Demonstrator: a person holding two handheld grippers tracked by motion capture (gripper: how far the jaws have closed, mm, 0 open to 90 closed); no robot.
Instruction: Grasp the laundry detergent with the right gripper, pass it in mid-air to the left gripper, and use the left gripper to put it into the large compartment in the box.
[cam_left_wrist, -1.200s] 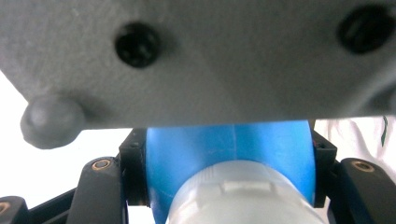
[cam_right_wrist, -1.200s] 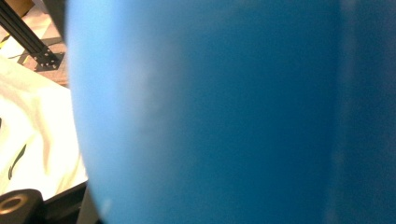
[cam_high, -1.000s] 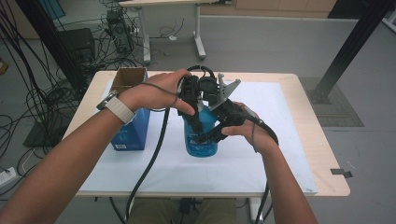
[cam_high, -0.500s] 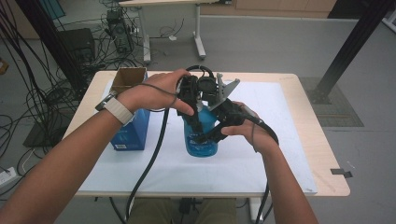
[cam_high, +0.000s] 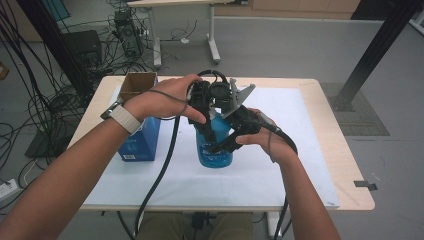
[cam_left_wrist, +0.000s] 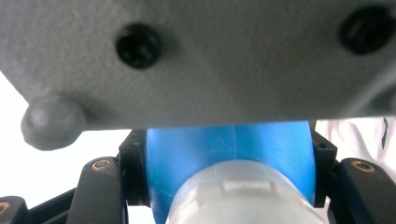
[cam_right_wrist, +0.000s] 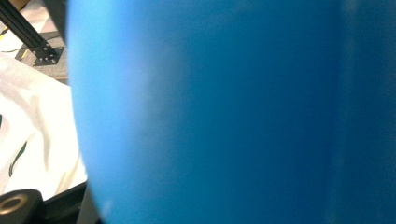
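Both grippers clamp the blue bottle (cam_high: 215, 150): left gripper (cam_high: 204, 102) hides its cap, right gripper (cam_high: 227, 142) its side.

- The blue bottle (cam_high: 215, 150) carries pale printing on its side; the letters are too small and blurred to read.
- The blue box (cam_high: 141, 140) on the table shows a faint white mark on its front face, unreadable as well.
- No other writing or number can be read.
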